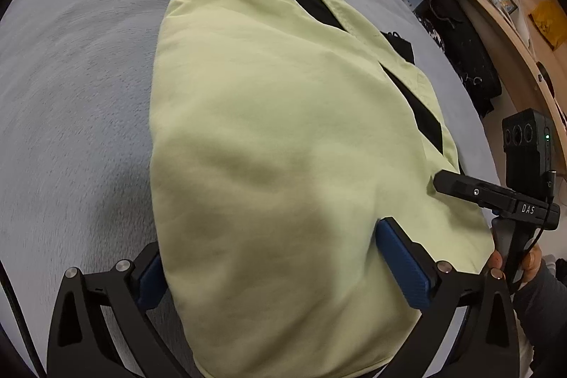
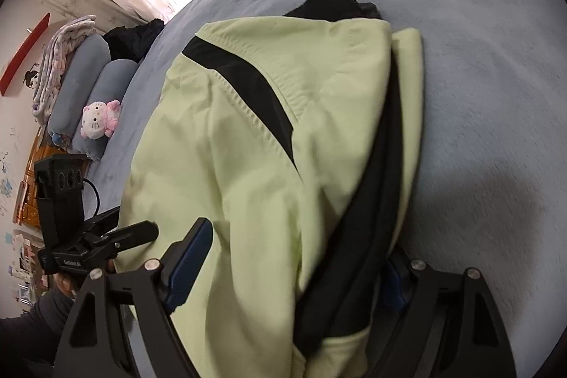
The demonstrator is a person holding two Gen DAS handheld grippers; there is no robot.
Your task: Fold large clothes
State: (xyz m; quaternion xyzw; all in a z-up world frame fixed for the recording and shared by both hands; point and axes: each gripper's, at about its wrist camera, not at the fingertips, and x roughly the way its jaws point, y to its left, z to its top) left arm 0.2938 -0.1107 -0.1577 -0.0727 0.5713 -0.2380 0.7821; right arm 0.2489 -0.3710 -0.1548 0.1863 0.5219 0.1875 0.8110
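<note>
Grey bedding (image 1: 78,87) covers the bed that carries our work, with a wooden shelf (image 1: 503,6) beyond its far side and pillows (image 2: 88,84) at its head. On the bed lies the pale green jacket (image 1: 269,137), black stripes across it, already doubled into a thick bundle with its dark lining showing along one edge.

We take the step in hand to be setting down and flattening this fold. Our left hand-held gripper (image 1: 287,275) stands spread wide over the jacket's near end, cloth between the blue pads (image 1: 404,268) but not visibly pinched. Our right hand-held gripper (image 2: 290,271) is likewise spread, straddling the jacket's near edge where the lining bulges.

To do it well, we should lower both evenly, keep the jacket's edges lined up, and smooth outward from its middle so the slippery layers do not slide apart.
</note>
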